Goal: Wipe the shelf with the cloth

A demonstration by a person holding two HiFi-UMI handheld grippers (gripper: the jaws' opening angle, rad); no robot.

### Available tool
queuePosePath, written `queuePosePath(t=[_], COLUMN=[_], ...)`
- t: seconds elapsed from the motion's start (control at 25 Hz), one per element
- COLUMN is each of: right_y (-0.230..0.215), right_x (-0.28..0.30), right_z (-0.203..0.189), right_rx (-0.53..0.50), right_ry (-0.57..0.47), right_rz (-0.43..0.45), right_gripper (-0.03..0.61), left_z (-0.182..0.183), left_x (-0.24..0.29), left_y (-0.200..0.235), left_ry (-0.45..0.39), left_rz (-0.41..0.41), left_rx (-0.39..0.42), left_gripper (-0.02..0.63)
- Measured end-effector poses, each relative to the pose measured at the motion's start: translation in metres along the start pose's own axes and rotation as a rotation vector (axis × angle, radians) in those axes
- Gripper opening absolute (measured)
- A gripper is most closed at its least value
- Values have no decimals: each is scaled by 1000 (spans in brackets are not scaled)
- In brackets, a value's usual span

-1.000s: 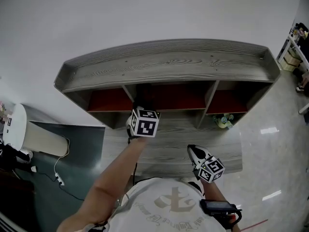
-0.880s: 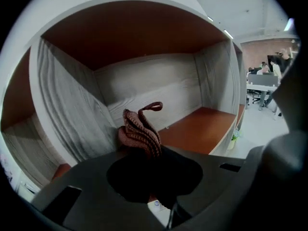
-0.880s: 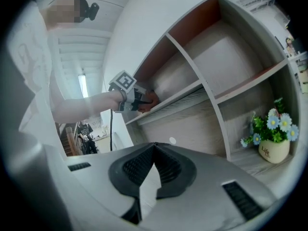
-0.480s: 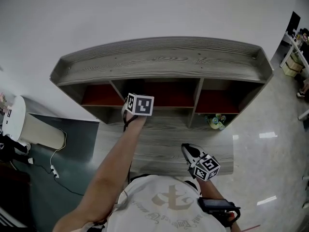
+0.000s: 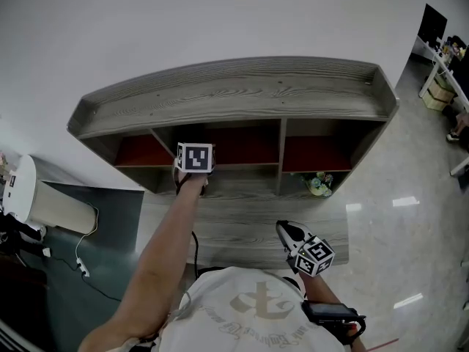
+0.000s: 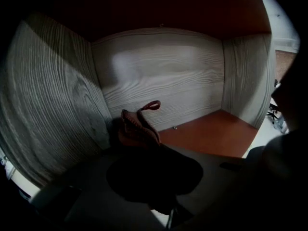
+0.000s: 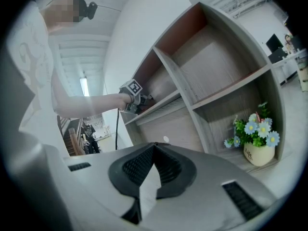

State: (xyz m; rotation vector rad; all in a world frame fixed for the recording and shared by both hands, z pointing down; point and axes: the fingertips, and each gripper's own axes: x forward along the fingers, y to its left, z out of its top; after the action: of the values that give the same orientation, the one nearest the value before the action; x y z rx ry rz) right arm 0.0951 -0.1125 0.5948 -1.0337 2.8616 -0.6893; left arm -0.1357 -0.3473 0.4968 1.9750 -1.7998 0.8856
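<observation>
Now, crumpled rust-red cloth [image 6: 136, 129], loop sticking up, in left tongs [image 6: 143, 149]

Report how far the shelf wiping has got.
Done: no surface shows as wiped, so I cannot tell. In hand: the left hand-held gripper holds the cloth at an upper compartment's left rear corner; the right hand-held gripper is shut, empty. Left: probably the remaining compartments.

One shelf [image 5: 234, 94], one cloth [image 6: 138, 128], one flowerpot [image 7: 258, 154], two hand-held grippers [image 6: 144, 150] [image 7: 153, 150]
</observation>
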Motion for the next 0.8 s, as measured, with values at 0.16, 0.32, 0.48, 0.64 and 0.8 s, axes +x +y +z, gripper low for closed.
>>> queuePosePath(t=[0.16,0.32,0.48,0.64,0.8], right_y=[-3,-3,-6,-9,-13], right_x=[2,2,-2,-10,-17], right_z=[3,1,-2,-3,-4], right_rx=[-6,-6,-3,2,3], right_ry=[0,4,4,-1,-9], right_rz=[5,3,-6,-22,-43], right_gripper=[5,5,5,5,5], left_z=[4,15,22,29,36], left_x=[-6,-5,-4,-2,-3], left_y=[-20,-52,-74,-100,-131], left_ry=[3,-21,-9,6,3], left_rz=[-56,-142,-212,-278,-343], left_rx=[20,60,58,55,86], left_gripper=[61,61,61,63,63])
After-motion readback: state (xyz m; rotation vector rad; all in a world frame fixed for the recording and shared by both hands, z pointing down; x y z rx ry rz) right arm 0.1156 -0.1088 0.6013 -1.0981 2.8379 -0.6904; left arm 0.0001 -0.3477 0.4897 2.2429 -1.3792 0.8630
